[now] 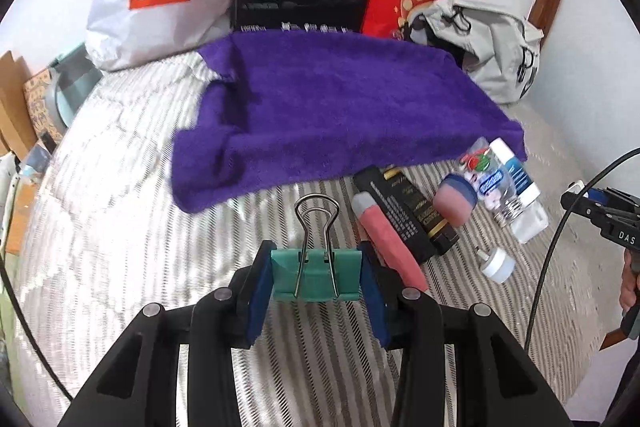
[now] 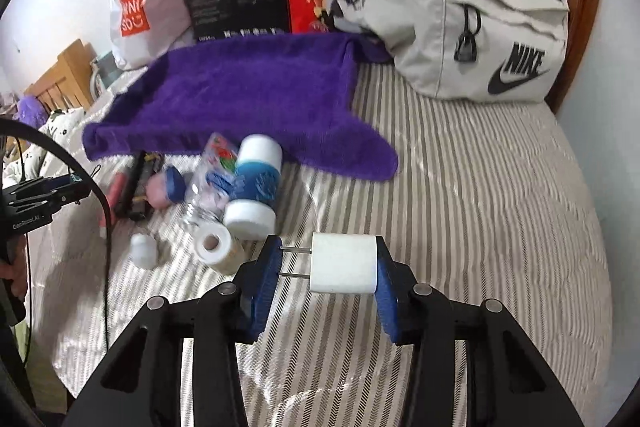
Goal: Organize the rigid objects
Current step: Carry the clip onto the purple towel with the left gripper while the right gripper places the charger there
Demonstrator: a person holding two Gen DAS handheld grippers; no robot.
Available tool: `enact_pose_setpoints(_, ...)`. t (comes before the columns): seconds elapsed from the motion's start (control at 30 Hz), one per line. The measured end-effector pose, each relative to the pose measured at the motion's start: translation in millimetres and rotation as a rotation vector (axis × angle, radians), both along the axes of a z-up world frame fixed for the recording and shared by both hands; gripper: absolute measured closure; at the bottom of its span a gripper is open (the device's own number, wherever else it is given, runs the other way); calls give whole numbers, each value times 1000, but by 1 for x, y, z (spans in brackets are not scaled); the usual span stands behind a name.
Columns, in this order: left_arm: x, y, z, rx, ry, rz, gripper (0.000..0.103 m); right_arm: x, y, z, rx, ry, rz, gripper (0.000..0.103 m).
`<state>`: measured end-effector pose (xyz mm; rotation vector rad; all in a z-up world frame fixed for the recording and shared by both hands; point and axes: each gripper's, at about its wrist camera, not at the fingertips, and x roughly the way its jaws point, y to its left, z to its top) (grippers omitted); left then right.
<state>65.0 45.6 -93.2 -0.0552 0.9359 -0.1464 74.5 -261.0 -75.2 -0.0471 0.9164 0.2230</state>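
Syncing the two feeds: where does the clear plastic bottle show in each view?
Left wrist: clear plastic bottle, right of centre, at the purple towel's near edge.
Right wrist: bottle, left of centre, beside the blue-and-white container.
Shared landmark: the purple towel.

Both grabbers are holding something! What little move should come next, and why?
Probably carry the green binder clip forward and set it on the purple towel. The left gripper is already shut on it above the striped bed, the towel's top looks bare, and the other small items lie in a jumble by its near edge. The right gripper holds a white plug.
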Motion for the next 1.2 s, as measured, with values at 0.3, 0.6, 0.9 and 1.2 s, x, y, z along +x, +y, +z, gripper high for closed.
enact_pose_setpoints(0.3,15,13,49,-4,-54,25,64,33,23,49,71,-81,88,59)
enact_pose_setpoints(0.6,85,16,70,32,-84,26,64,120,37,56,87,-114,112,59)
enact_pose_setpoints(0.9,147,19,41,-15,-40,32,64,215,55,7,50,-40,99,59)
enact_pose_setpoints(1.2,175,21,17,-5,6,30,64,264,79,-37,-33,68,117,59)
